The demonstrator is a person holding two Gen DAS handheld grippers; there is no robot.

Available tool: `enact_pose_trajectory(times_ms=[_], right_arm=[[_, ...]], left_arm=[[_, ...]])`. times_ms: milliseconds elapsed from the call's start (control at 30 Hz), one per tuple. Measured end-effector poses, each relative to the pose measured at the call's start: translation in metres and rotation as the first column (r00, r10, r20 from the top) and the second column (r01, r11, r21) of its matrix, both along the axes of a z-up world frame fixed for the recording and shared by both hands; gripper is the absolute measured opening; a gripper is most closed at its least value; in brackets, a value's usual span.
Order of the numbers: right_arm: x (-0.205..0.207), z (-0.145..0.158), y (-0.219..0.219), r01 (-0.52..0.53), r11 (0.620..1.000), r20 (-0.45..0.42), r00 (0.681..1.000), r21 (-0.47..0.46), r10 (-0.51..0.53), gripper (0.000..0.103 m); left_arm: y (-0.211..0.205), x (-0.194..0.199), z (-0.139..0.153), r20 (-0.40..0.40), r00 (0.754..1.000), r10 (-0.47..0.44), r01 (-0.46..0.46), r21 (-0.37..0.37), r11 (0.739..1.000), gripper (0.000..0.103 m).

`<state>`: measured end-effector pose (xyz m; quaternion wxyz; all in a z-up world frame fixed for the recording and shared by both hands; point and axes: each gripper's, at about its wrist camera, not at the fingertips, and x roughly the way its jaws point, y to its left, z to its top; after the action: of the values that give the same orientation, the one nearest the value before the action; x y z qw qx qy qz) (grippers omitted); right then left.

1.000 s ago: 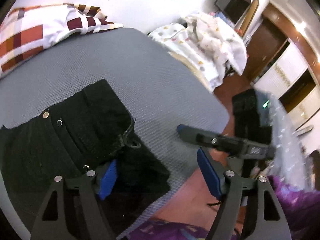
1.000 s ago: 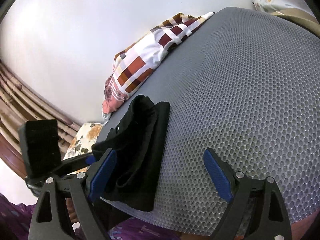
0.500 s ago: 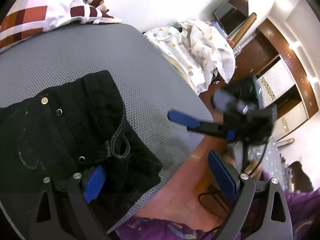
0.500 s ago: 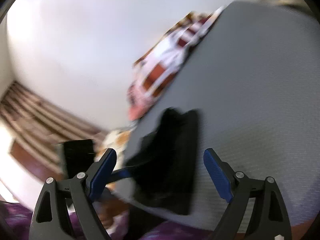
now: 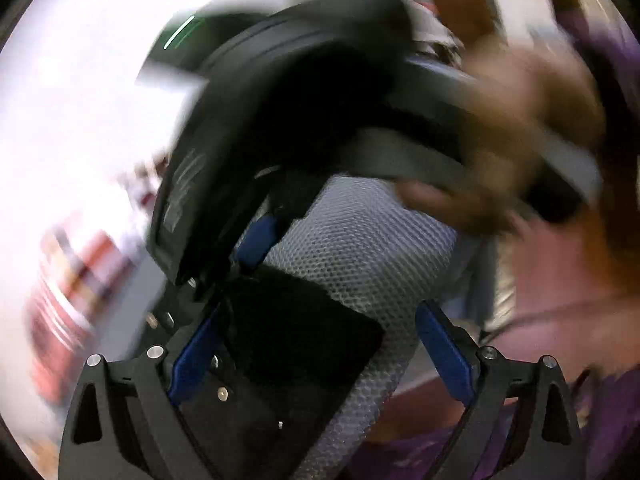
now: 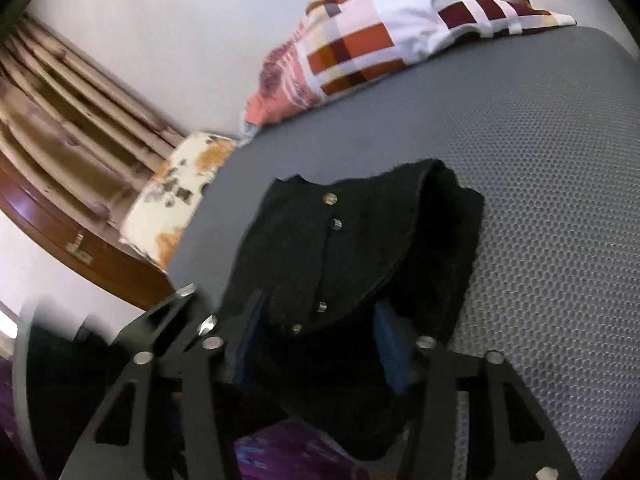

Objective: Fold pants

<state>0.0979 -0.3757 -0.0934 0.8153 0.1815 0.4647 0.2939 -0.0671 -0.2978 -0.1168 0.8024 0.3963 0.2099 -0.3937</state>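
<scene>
The black pants (image 6: 360,248) lie folded on the grey mesh mattress (image 6: 560,200), their studded waistband nearest me. My right gripper (image 6: 320,340) has its jaws closing on the near edge; fabric fills the gap and bunches up between the blue pads (image 6: 390,344). The left wrist view is blurred. There my left gripper (image 5: 318,358) stands wide open over a corner of the pants (image 5: 288,320), and neither pad presses the cloth. Above it, the other gripper's blue pad (image 5: 256,240) and the person's hand (image 5: 500,140) fill the top of the view.
A checked pillow (image 6: 380,44) lies at the mattress's far edge against the pale wall. A floral cushion (image 6: 176,184) and a slatted wooden frame (image 6: 60,140) sit to the left. Purple clothing (image 6: 280,452) shows below the fingers.
My right gripper has come in over the waistband and its jaws have narrowed around the cloth, which now rises at the near edge. The left view has swung round towards the right gripper.
</scene>
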Motion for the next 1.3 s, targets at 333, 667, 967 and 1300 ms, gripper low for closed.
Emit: enact_pose_trajectory(times_ms=[333, 667, 967, 1300], right_arm=[[-0.023, -0.016, -0.046, 0.123, 0.98, -0.065, 0.991, 0.159, -0.114, 0.033], [-0.029, -0.017, -0.018, 0.127, 0.988, -0.06, 0.991, 0.084, -0.122, 0.019], [-0.057, -0.001, -0.021, 0.214, 0.966, -0.115, 0.973, 0.141, -0.199, 0.013], [-0.056, -0.044, -0.034, 0.296, 0.925, -0.244, 0.94, 0.24, -0.238, 0.015]], left_arm=[[0.07, 0.042, 0.035, -0.096, 0.953, 0.287, -0.301, -0.197, 0.933, 0.094], [0.192, 0.073, 0.034, -0.311, 0.787, 0.533, -0.604, -0.208, 0.77, 0.095], [0.213, 0.064, 0.025, -0.314, 0.776, 0.546, -0.615, -0.186, 0.767, 0.095], [0.205, 0.064, 0.016, -0.306, 0.793, 0.526, -0.587, -0.156, 0.794, 0.095]])
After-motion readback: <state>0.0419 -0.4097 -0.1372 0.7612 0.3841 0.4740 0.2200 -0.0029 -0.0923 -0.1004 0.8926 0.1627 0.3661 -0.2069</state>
